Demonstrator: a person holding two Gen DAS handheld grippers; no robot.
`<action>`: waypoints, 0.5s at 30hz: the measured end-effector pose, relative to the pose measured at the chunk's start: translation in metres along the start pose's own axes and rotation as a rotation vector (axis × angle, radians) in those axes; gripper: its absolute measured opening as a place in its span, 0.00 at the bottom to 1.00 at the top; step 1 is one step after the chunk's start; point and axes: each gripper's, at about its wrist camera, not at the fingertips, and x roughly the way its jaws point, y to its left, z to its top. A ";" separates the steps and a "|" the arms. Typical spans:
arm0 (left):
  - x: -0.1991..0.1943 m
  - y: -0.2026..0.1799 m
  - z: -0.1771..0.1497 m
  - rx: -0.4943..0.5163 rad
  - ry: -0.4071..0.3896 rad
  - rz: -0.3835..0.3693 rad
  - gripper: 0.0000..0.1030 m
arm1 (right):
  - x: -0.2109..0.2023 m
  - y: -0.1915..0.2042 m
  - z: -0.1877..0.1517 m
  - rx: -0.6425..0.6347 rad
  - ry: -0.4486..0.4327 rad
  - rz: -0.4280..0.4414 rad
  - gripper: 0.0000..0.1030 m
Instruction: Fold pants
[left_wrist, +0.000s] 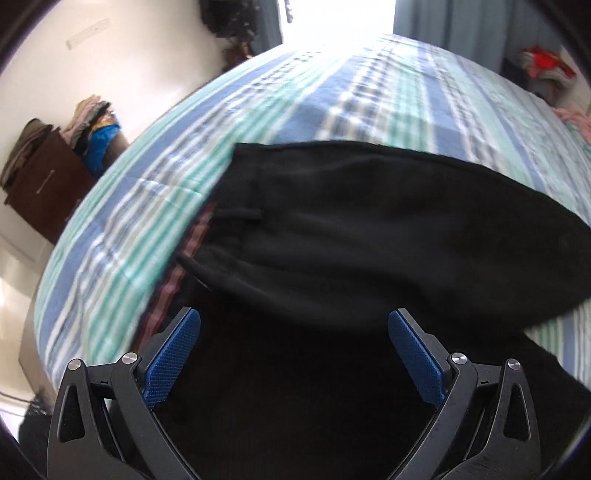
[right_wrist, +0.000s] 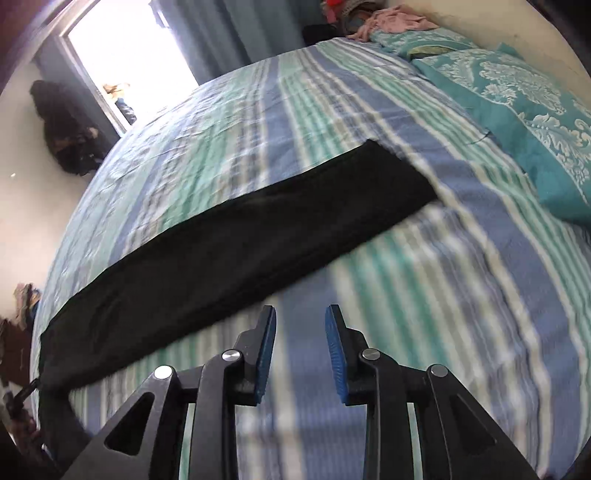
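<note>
Black pants lie on a bed with a blue, green and white striped sheet. In the left wrist view the waistband end with a striped lining shows at the left, and one layer lies folded over the other. My left gripper is wide open just above the black cloth, holding nothing. In the right wrist view the pants stretch as a long black strip from lower left to the leg end at upper right. My right gripper is open and empty over the sheet, just beside the strip's near edge.
A teal patterned pillow lies at the right side of the bed. Pink clothes sit at the far end. A brown cabinet with stacked clothes stands left of the bed. A bright window is beyond.
</note>
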 end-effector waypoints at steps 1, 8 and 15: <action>-0.008 -0.025 -0.018 0.051 0.011 -0.058 0.99 | -0.011 0.029 -0.034 -0.032 0.018 0.065 0.36; -0.034 -0.128 -0.107 0.476 -0.115 -0.043 1.00 | -0.027 0.128 -0.219 -0.231 0.180 0.201 0.25; -0.020 -0.013 -0.082 0.357 -0.054 0.098 1.00 | -0.104 -0.103 -0.209 0.149 0.059 -0.168 0.00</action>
